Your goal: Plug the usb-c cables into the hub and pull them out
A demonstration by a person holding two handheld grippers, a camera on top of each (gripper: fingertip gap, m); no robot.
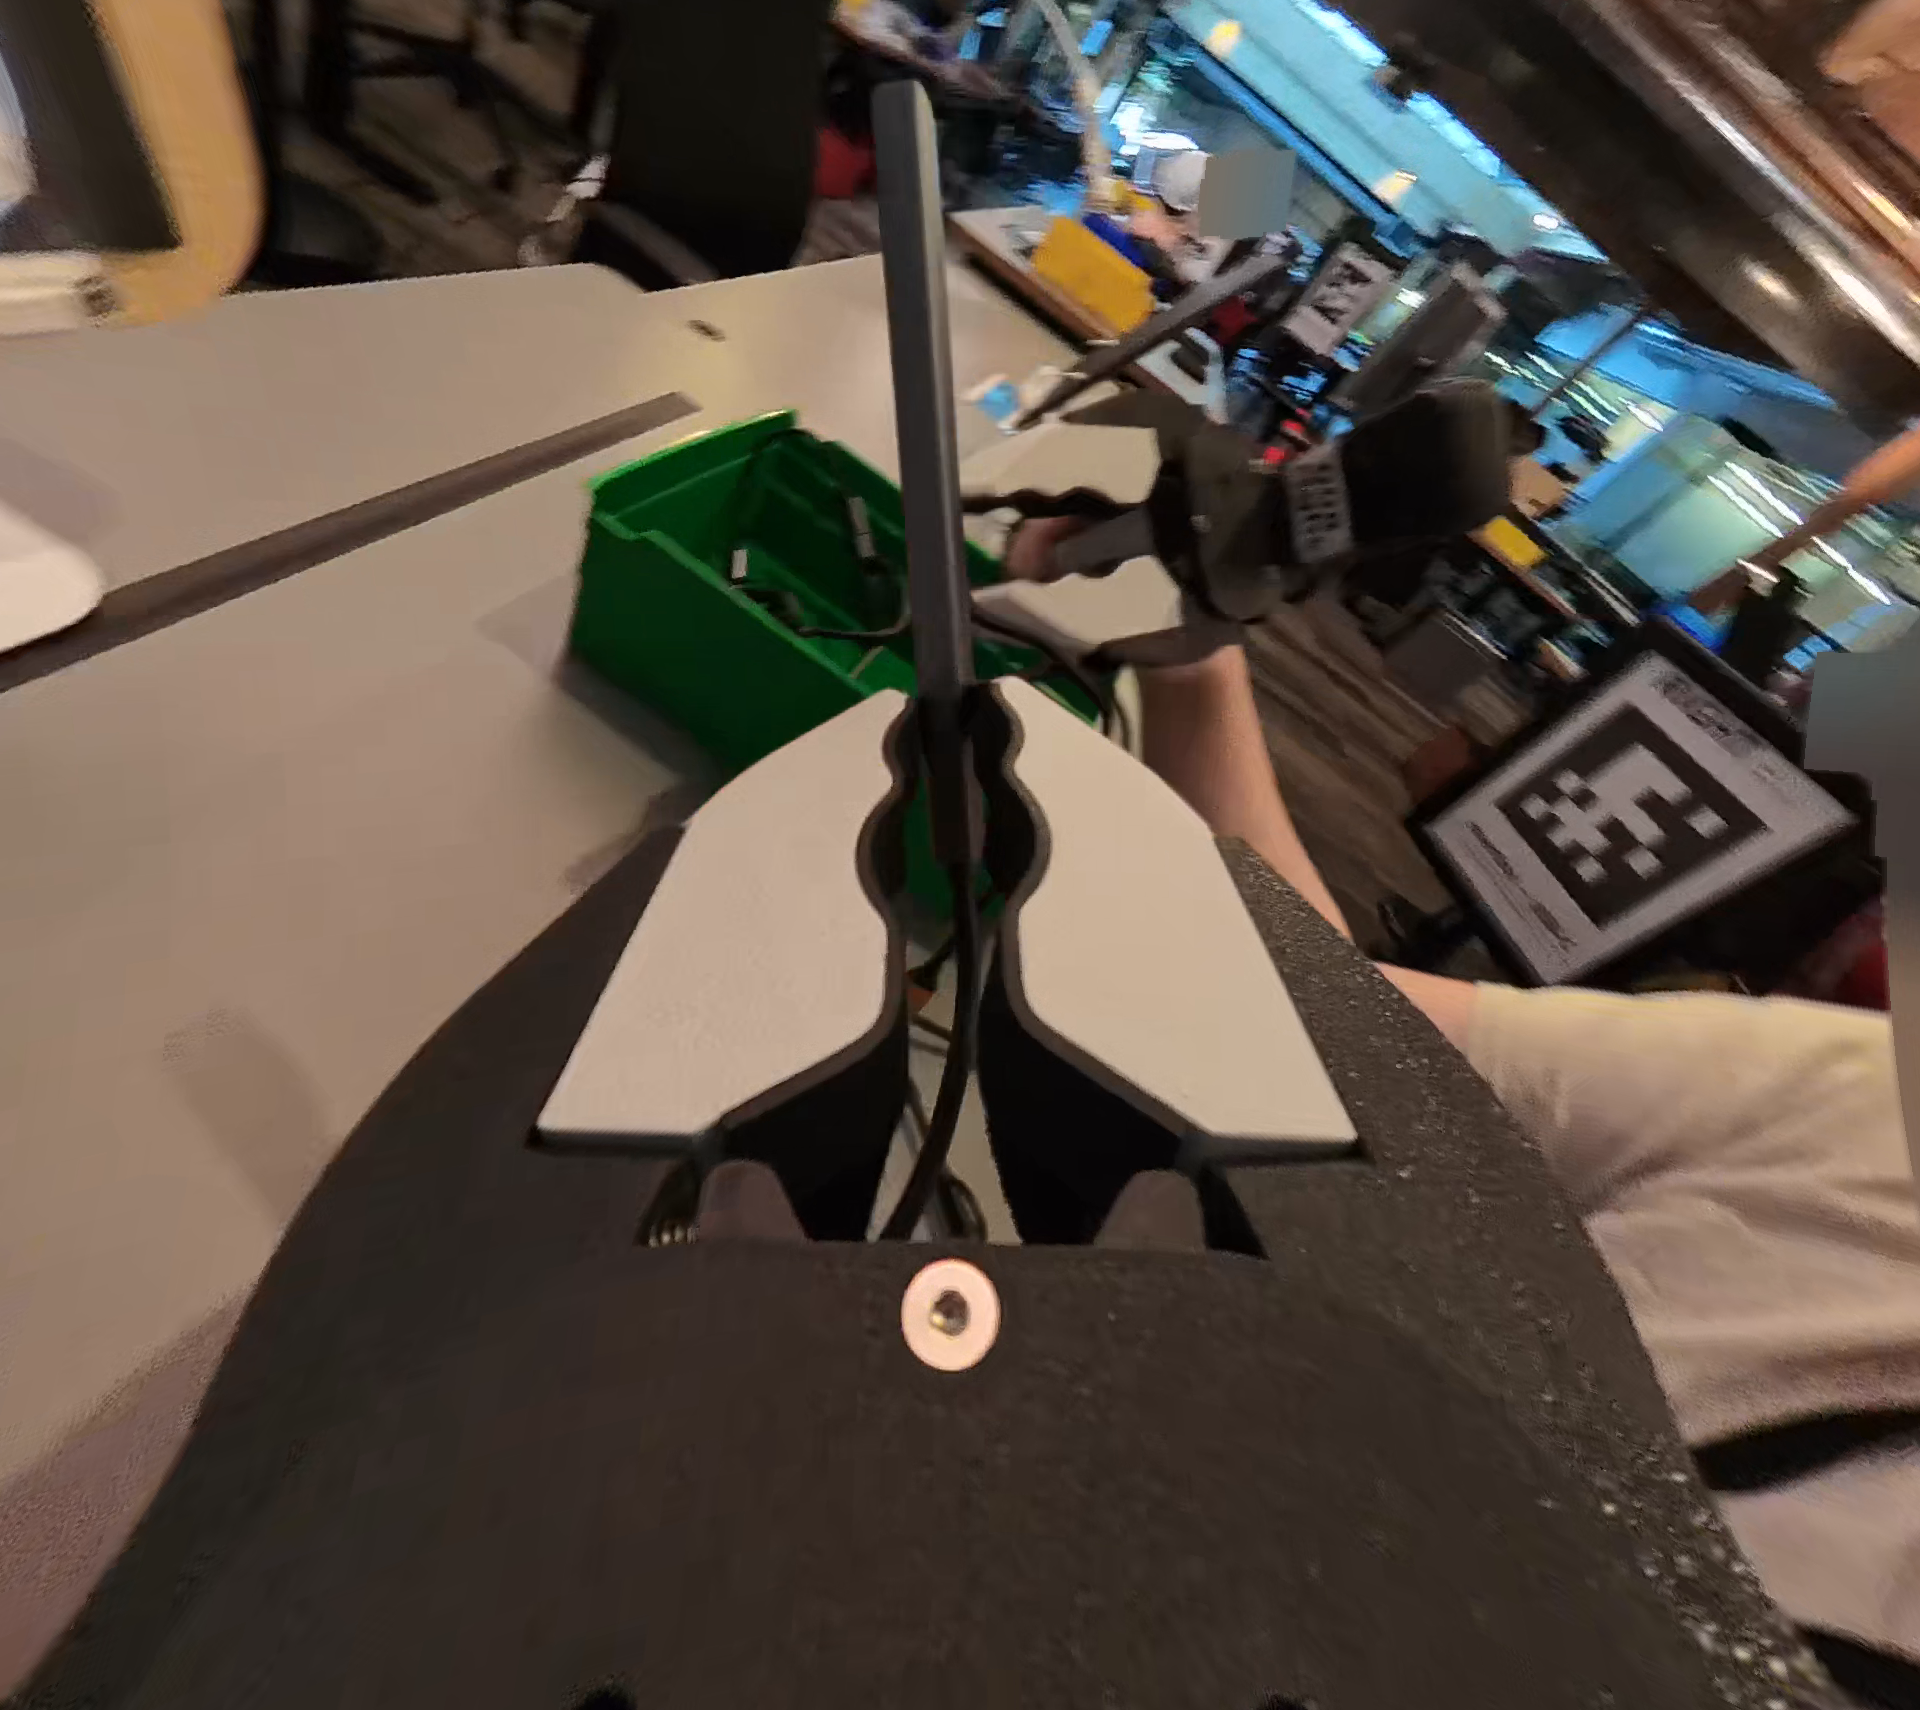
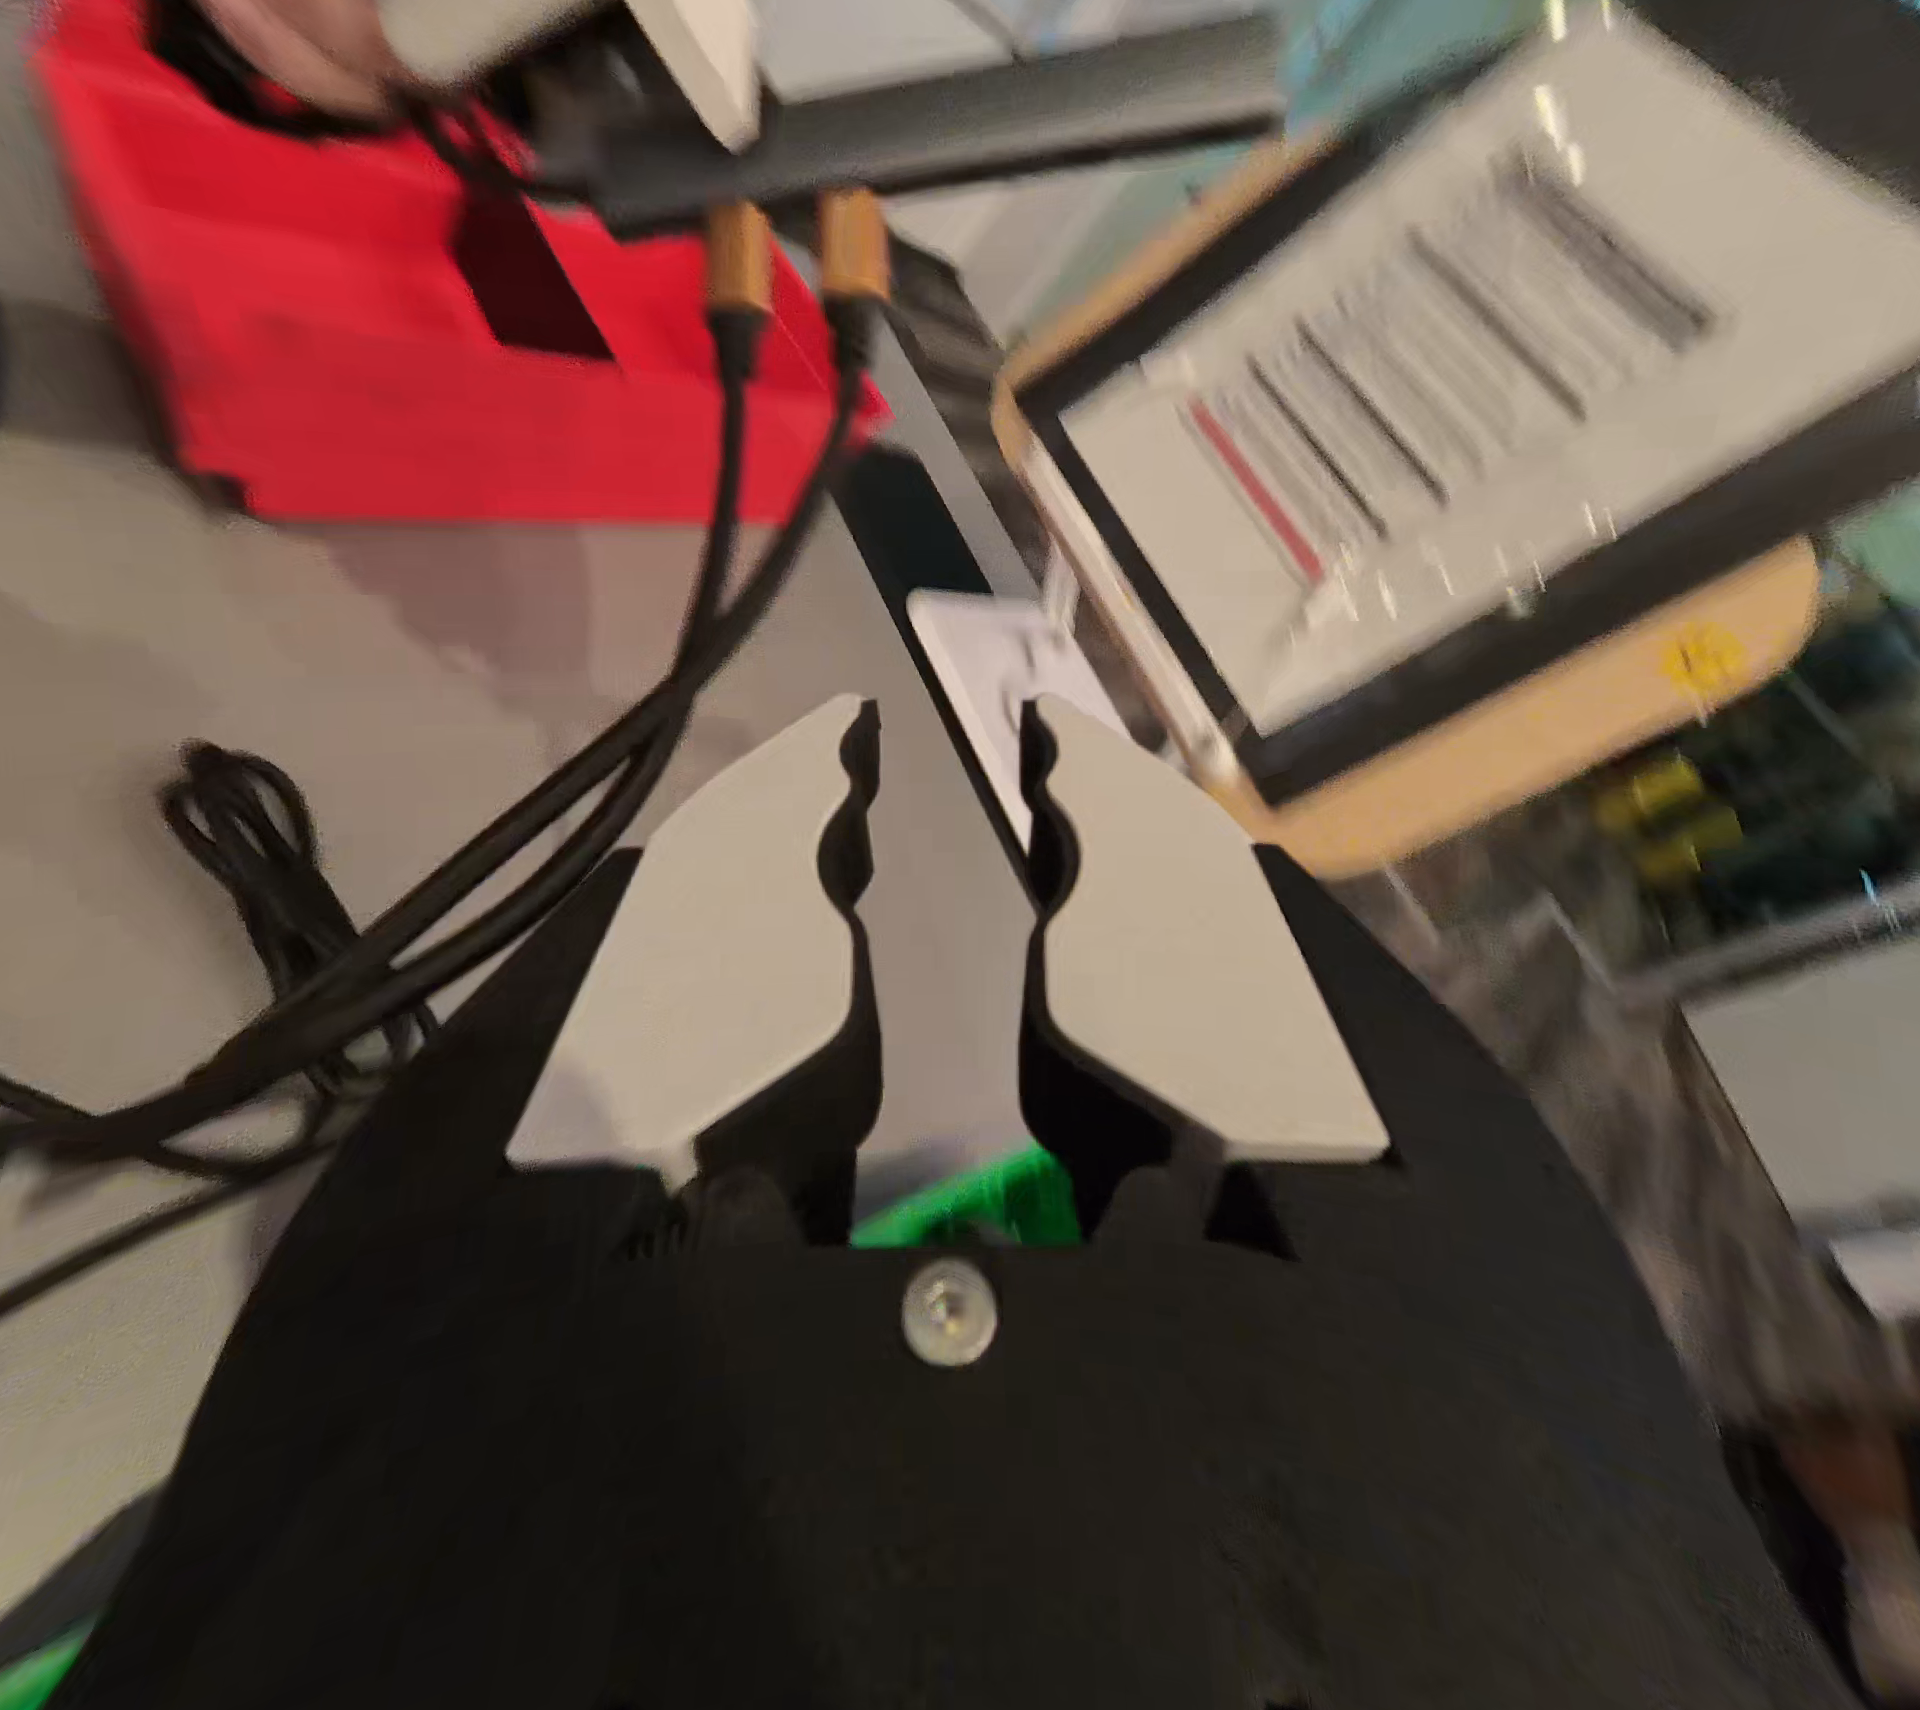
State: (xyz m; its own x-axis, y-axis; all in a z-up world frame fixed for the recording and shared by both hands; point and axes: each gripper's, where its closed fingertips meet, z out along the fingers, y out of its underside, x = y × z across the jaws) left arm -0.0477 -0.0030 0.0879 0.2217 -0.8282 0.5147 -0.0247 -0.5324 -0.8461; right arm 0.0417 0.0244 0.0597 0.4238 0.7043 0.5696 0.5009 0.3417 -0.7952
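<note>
1. Left wrist view: left claw is clenched on the slim grey hub, held edge-on above the table.
2. Right claw is released, empty, below two plugged-in usb-c cables.
3. Cables look limp; better to pinch the rigid copper plugs.

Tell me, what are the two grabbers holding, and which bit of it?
The left gripper pinches the grey hub by its near end, where its cable comes out. The right gripper is open and holds nothing.
</note>
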